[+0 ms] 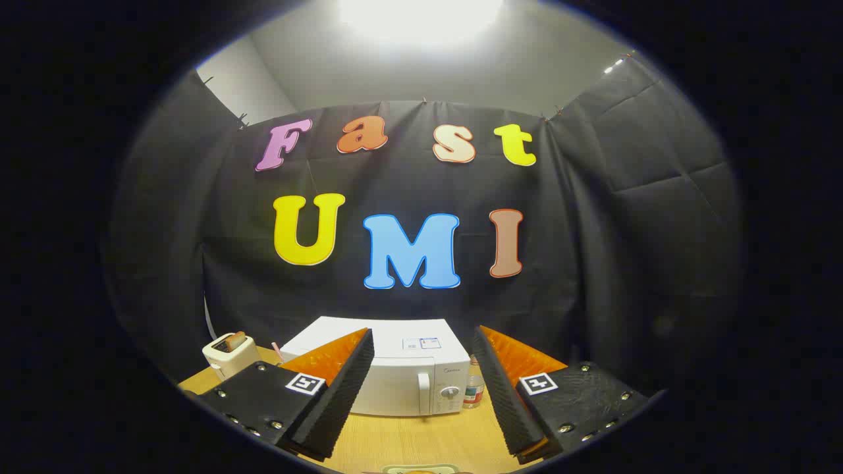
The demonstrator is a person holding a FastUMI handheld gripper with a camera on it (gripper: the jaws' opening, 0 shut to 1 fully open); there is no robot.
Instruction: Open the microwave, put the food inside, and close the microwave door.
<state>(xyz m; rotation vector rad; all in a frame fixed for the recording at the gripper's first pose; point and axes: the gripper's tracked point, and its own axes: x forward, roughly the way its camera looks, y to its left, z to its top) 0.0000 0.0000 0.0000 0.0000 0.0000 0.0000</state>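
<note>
We lose the lower left of the microwave (pixel 408 372) behind the left finger of the gripper (pixel 421 388), whose fingers stand wide apart with nothing between them, and we cannot tell whether its door is fully latched. The bottle (pixel 473 390) beside it is half covered by the right finger, its label too small to make out, and the toaster (pixel 230 354) is partly cut by the finger mount. Something pale at the near edge of the table (pixel 421 438) is cut off, so we cannot name it.
</note>
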